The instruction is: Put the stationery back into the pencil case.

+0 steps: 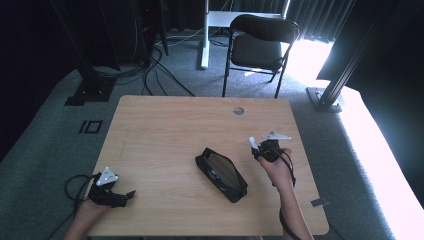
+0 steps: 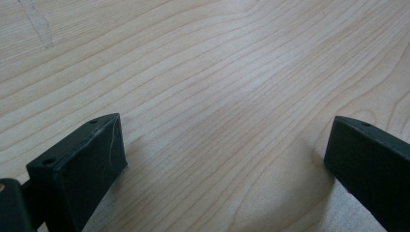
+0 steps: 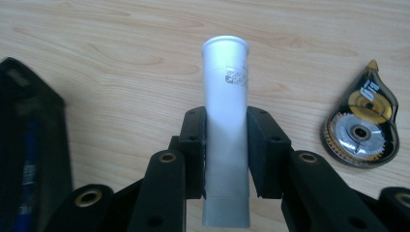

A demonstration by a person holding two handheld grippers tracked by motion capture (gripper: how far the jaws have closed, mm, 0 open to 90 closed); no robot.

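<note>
White plastic cylindrical tube [image 3: 226, 130] at frame centre, clamped mid-length between right gripper [image 3: 226, 154] fingers above wooden bench [image 3: 121, 43]. Judged light, rigid, smooth, prone to slipping; mid-body hold advisable. Left gripper [image 2: 225, 159] fingers spread, grasping nothing.

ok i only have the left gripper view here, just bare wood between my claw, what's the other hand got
Observer: The right claw is shut on a white tube, pads pressed on both its sides.
Operator: anything else near it
Observer: A tape dispenser lies flat on the table, apart from the tube.
Operator: and the case
Observer: The black pencil case lies open mid-table, between the two hands, with a blue pen inside.
Operator: my left claw close to it
Observer: No, the left claw sits open near the table's front left edge, well apart from the case.
</note>
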